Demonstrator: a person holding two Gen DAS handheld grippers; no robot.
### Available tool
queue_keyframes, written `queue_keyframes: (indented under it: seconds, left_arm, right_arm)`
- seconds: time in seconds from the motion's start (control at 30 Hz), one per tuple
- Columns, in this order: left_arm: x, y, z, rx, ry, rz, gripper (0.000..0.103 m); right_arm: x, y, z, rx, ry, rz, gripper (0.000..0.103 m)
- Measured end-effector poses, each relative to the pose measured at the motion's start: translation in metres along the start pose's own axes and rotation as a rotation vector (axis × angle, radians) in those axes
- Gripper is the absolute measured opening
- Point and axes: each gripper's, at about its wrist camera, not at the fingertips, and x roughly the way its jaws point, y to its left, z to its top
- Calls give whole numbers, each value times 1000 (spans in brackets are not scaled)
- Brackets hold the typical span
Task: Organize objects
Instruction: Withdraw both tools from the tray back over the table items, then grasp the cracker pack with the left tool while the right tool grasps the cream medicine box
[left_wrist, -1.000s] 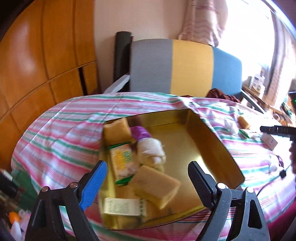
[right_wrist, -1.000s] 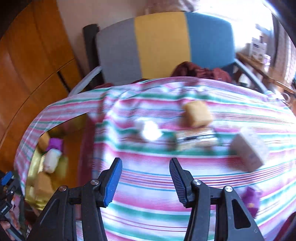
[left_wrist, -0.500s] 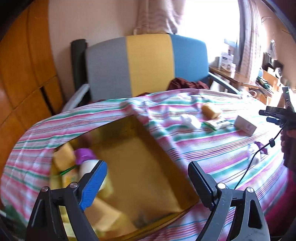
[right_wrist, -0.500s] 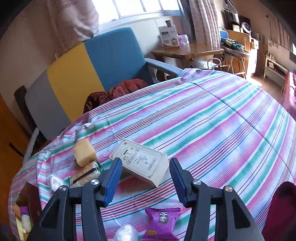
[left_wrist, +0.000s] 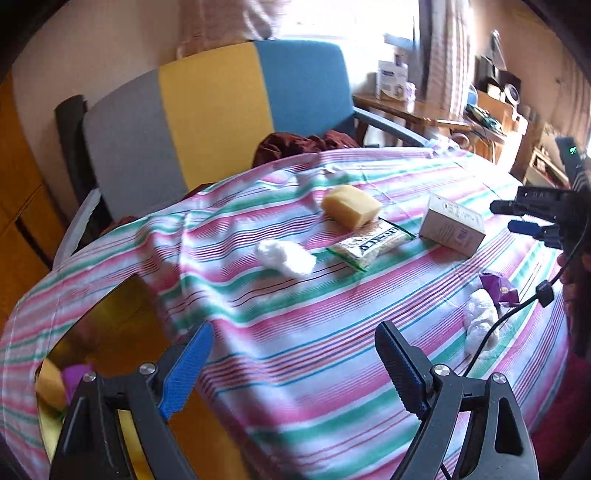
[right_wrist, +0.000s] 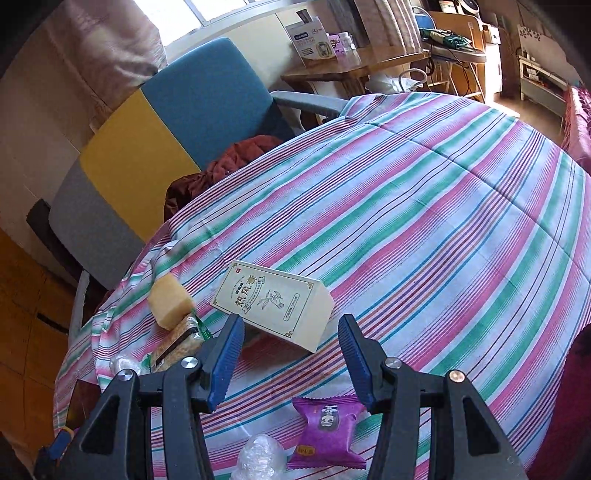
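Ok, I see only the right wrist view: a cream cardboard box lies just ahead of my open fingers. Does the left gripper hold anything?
Observer: No. The left gripper is open and empty, above the striped tablecloth.
Operator: And the golden metal tin? I see only a dark corner.
Observer: The golden metal tin is at the left gripper's lower left. A purple packet and a yellow block show inside.
Operator: Is my gripper around the box?
Observer: Not yet. In the left wrist view the right gripper has its fingertips just short of the end of the cream cardboard box.
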Motion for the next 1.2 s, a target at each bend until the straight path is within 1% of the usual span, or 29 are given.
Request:
queue_keyframes:
  seconds: [0.1, 0.17, 0.23, 0.37, 0.47, 0.57, 0.73, 0.77, 0.8, 0.83, 0.87, 0.9, 0.93, 1.0, 1.1, 1.2]
  left_arm:
    - [22, -9, 14, 18, 35, -29, 89]
    - [34, -17, 24, 43, 43, -50, 89]
    - [48, -27, 35, 75, 46, -88, 89]
    - [78, -52, 53, 173, 69, -138, 89]
    - [109, -66, 64, 249, 115, -140, 89]
    - [137, -72, 73, 255, 160, -170, 89]
    - [168, -84, 87, 287, 179, -191, 89]
    - [173, -86, 89, 285, 187, -202, 87]
    - [178, -87, 90, 275, 202, -221, 81]
    - [182, -88, 89, 264, 224, -239, 62]
    - [180, -88, 88, 251, 206, -239, 52]
    - [176, -89, 86, 247, 199, -244, 46]
    - [171, -90, 82, 244, 193, -249, 42]
    - [160, -90, 70, 228, 181, -239, 42]
    - [140, -84, 47, 167, 170, -225, 41]
    - [117, -77, 19, 111, 150, -189, 41]
  right_arm:
    - [-1, -4, 0, 25, 7, 17, 54]
    - [-1, -4, 0, 34, 12, 31, 54]
    - [0, -4, 0, 40, 17, 39, 54]
    - [1, -5, 0, 52, 29, 55, 54]
    - [3, -6, 0, 64, 40, 63, 54]
    - [5, -8, 0, 72, 50, 73, 54]
    - [8, -7, -1, 68, 59, 74, 54]
    - [9, -7, -1, 66, 61, 73, 54]
    - [10, -6, -1, 63, 65, 72, 54]
    - [11, -5, -2, 59, 69, 71, 54]
    - [12, -5, -2, 57, 72, 68, 54]
    - [12, -5, -3, 58, 74, 67, 54]
    - [13, -5, -3, 58, 74, 65, 54]
    - [13, -5, -3, 56, 72, 60, 54]
    - [12, -5, -3, 52, 67, 52, 54]
    - [12, -5, -3, 51, 62, 44, 54]
